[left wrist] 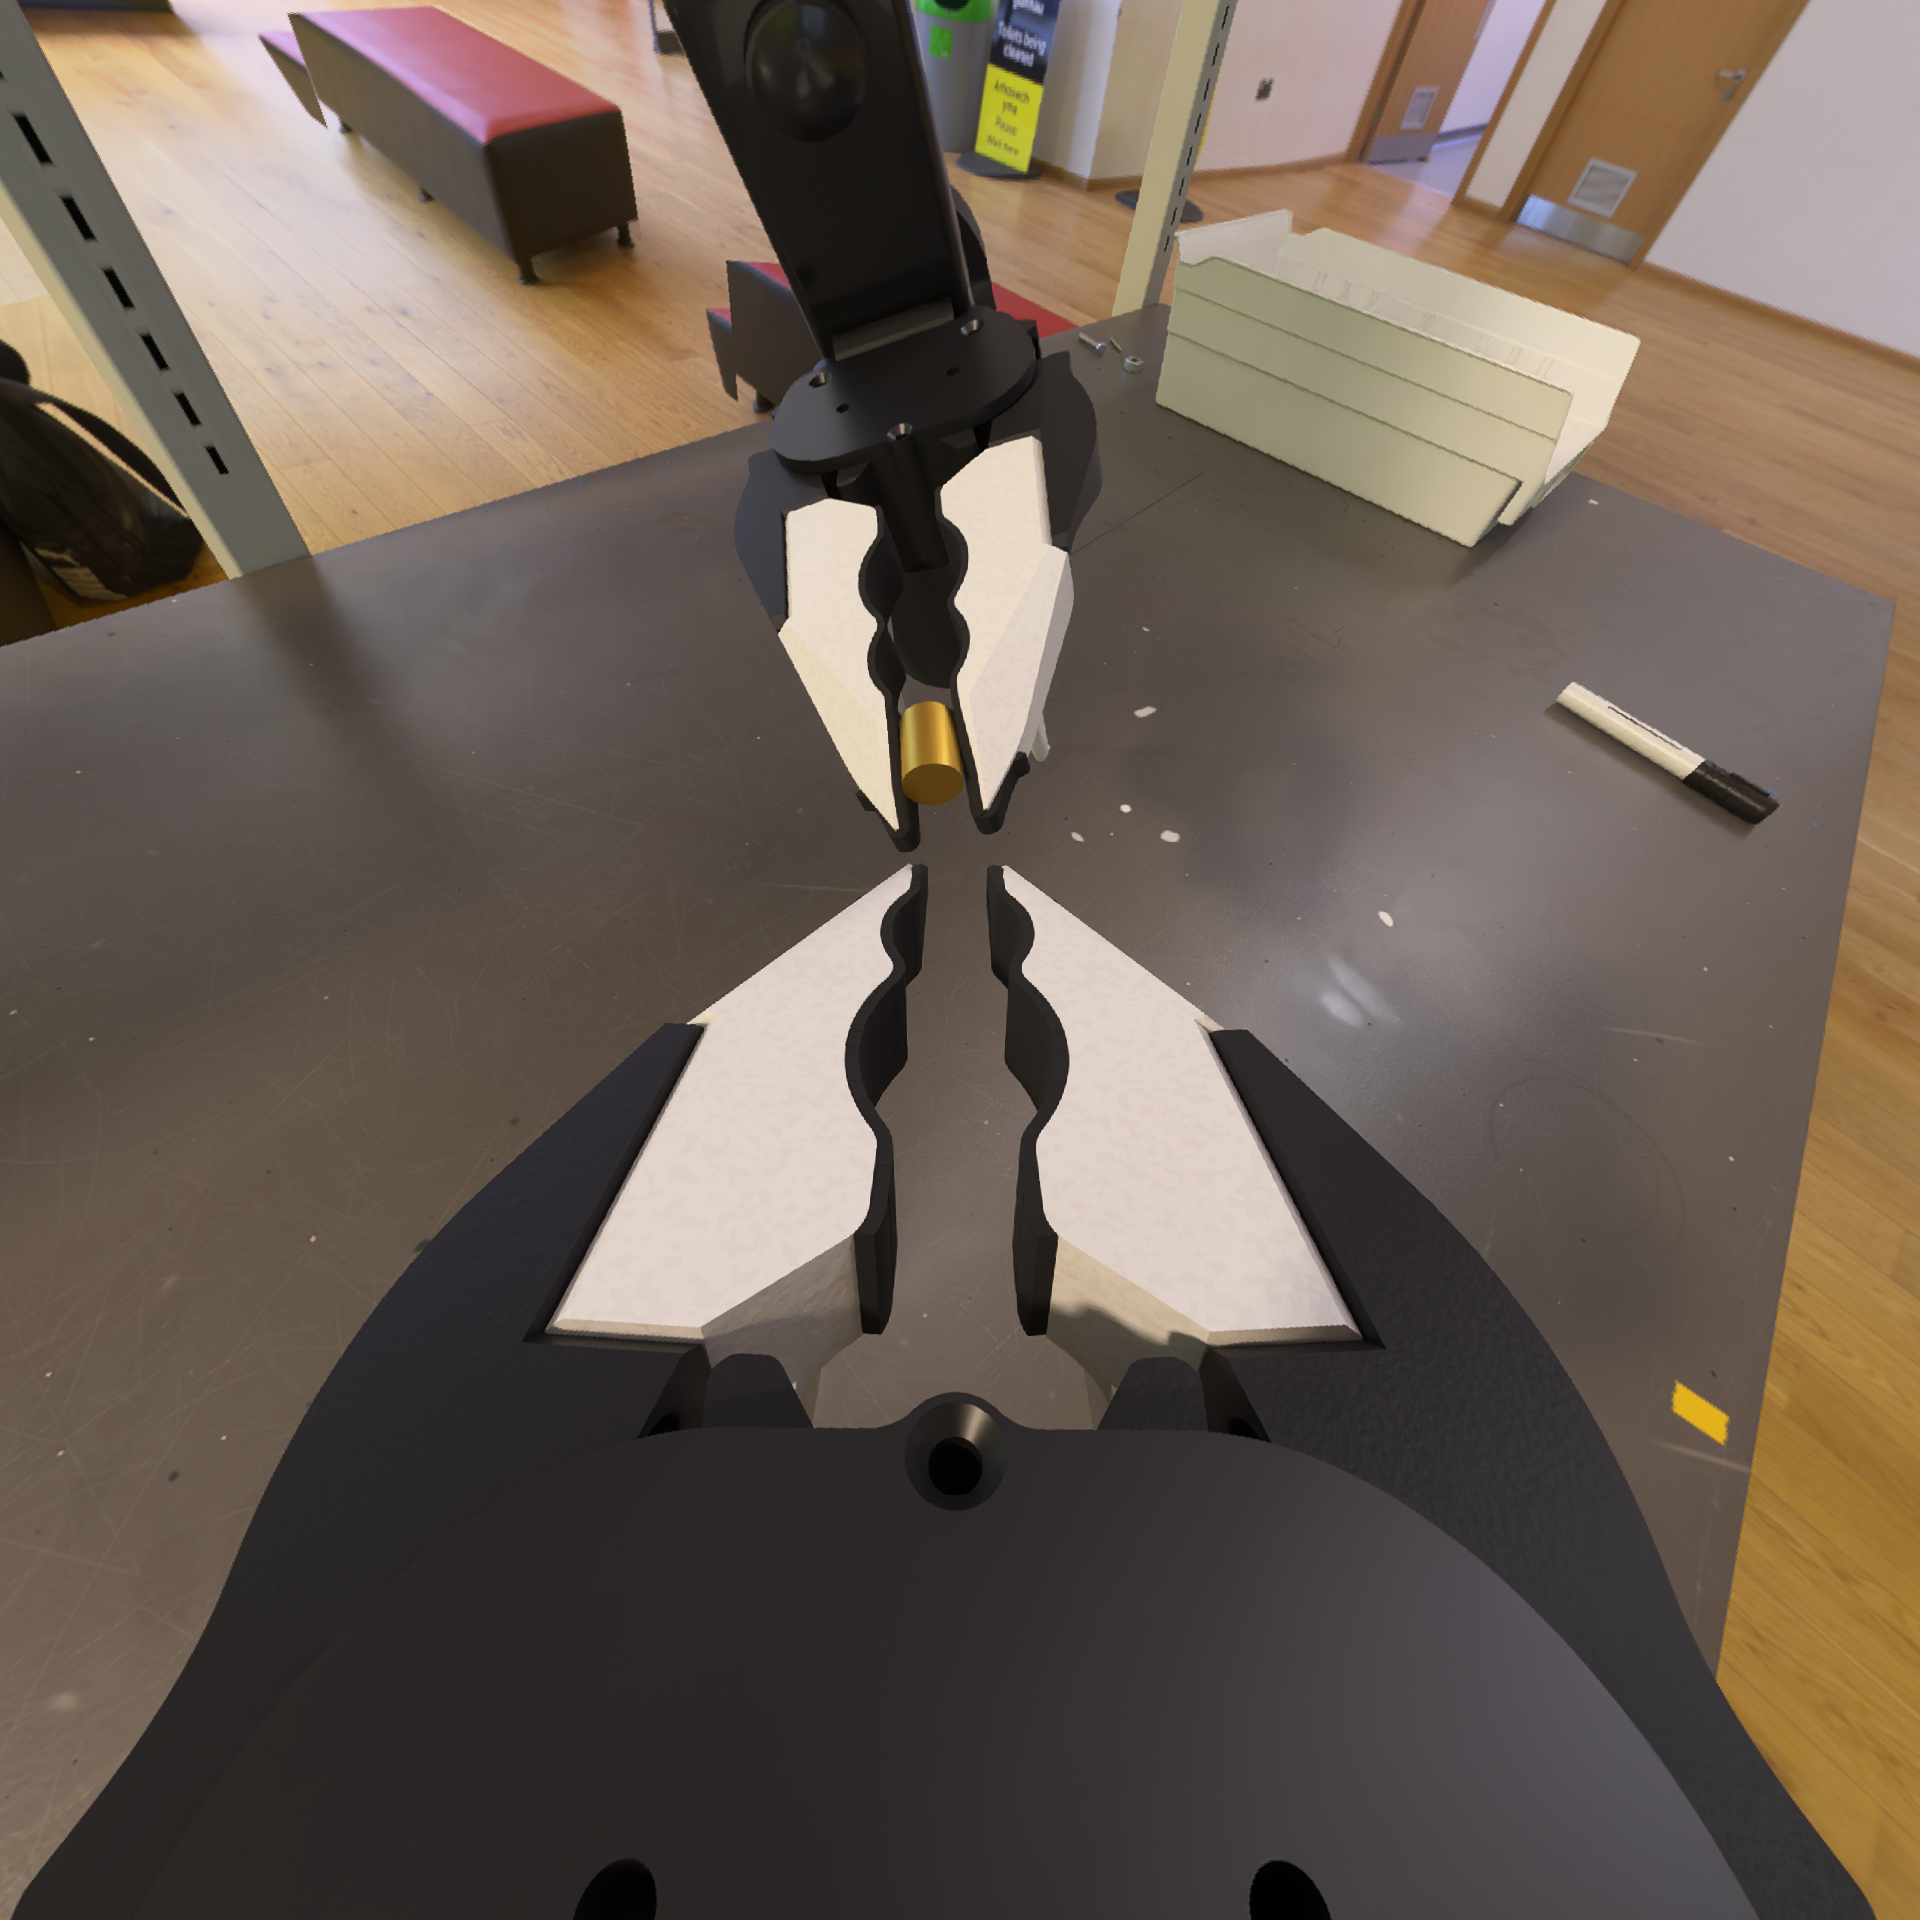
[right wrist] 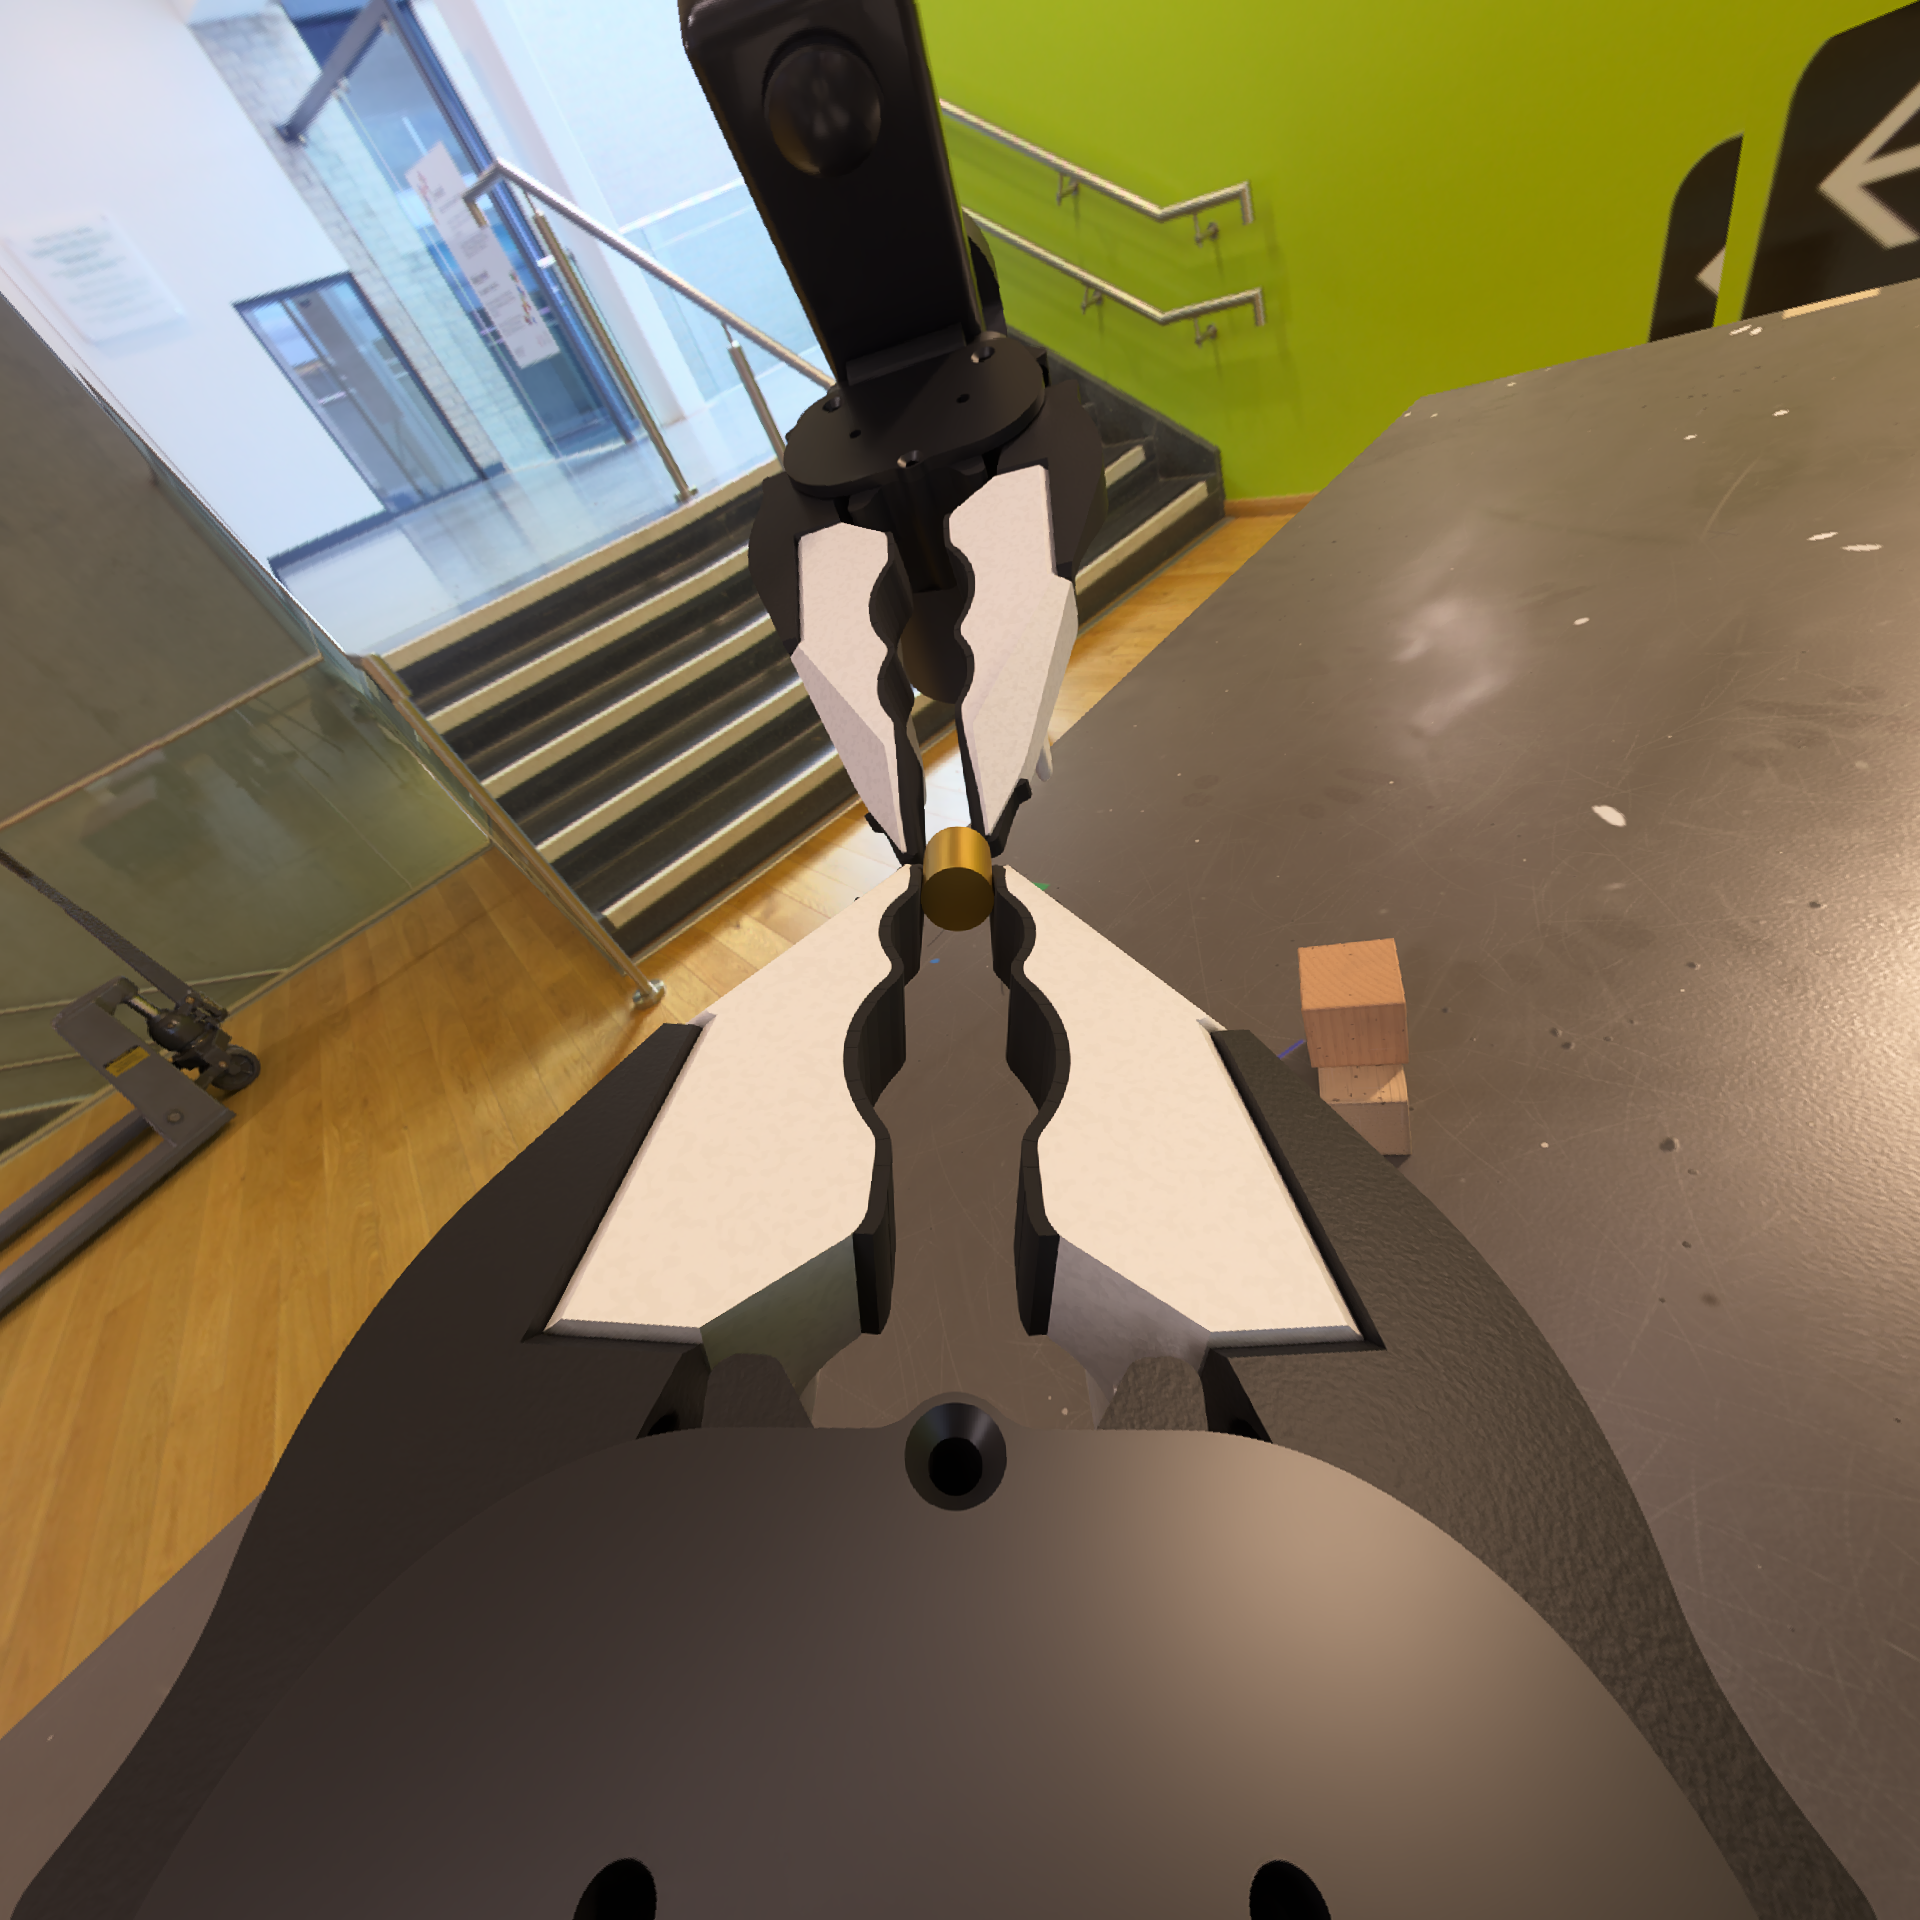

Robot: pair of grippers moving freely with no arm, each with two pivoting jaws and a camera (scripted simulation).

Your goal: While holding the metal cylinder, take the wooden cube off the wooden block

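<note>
**Metal cylinder held at the fingertips, cube on its block**

The metal cylinder (right wrist: 956, 881) is short, brass-coloured and smooth, with a flat round end facing the right wrist camera. The right gripper (right wrist: 956, 885) pinches it at the very tips of its fingers, above the grey table (right wrist: 1558, 727). The left gripper (left wrist: 951, 873) faces the cylinder tip to tip. Its fingers stand a narrow gap apart with nothing between them, just short of the cylinder.

Only the right wrist view shows the wooden cube (right wrist: 1351, 997). It is pale reddish wood and rests on the lighter wooden block (right wrist: 1366, 1112), to the right of the cylinder and apart from it, on the table. The same view shows stairs (right wrist: 623, 675) and a green wall (right wrist: 1351, 156) beyond the cylinder.

Only the left wrist view shows the following:
- A black-capped white marker (left wrist: 1662, 748) lies to the right of the cylinder.
- A cream bin (left wrist: 1382, 395) stands beyond the cylinder and to the right.
- A red-topped bench (left wrist: 468, 125) stands far beyond the cylinder and to the left.
- A yellow floor sign (left wrist: 1008, 114) stands far beyond the cylinder.

The sign bears dark print. The cylinder, cube and block carry no markings.
</note>
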